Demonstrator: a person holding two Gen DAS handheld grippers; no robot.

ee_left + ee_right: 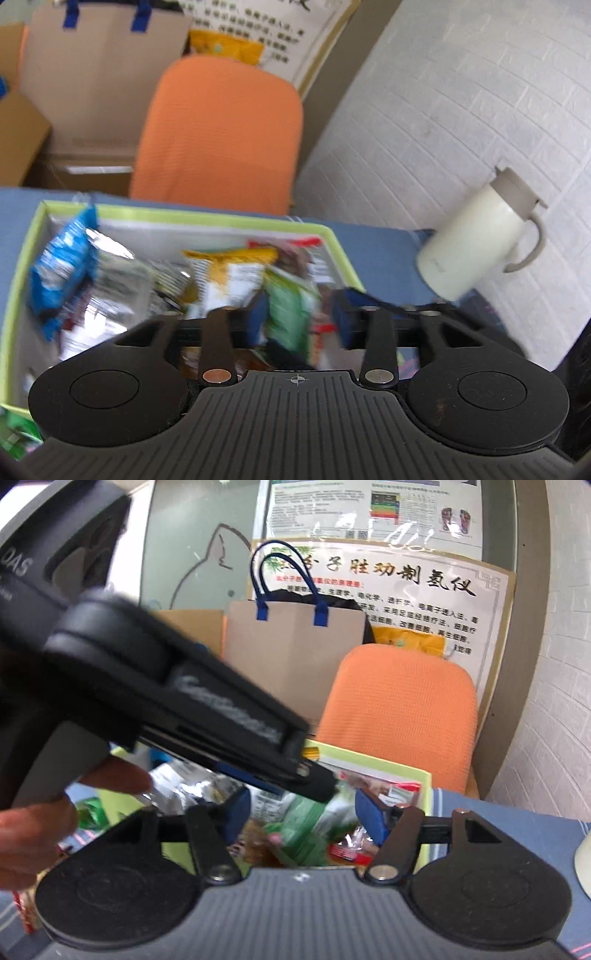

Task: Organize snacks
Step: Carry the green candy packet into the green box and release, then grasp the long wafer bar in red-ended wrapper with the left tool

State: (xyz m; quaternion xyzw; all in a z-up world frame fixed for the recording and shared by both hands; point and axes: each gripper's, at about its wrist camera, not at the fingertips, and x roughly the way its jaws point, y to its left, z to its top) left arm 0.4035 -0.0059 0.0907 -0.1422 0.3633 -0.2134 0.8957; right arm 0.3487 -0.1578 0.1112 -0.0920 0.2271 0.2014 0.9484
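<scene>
A green-rimmed box (334, 243) on a blue table holds several snack packets: a blue one (59, 273), a silver one (110, 295), a yellow-and-white one (229, 273) and a green one (291, 306). My left gripper (299, 317) hovers over the box, open and empty, its blue fingers on either side of the green packet. In the right wrist view the same box (424, 779) shows, and my right gripper (303, 816) is open above the green packet (306, 827). The left gripper's body (177, 686) crosses that view from the left, held by a hand.
A cream jug (484, 240) with a grey lid stands on the table right of the box. An orange chair (221, 129) is behind the table, with a paper bag (291, 653) and cardboard boxes beyond it. A white brick wall is on the right.
</scene>
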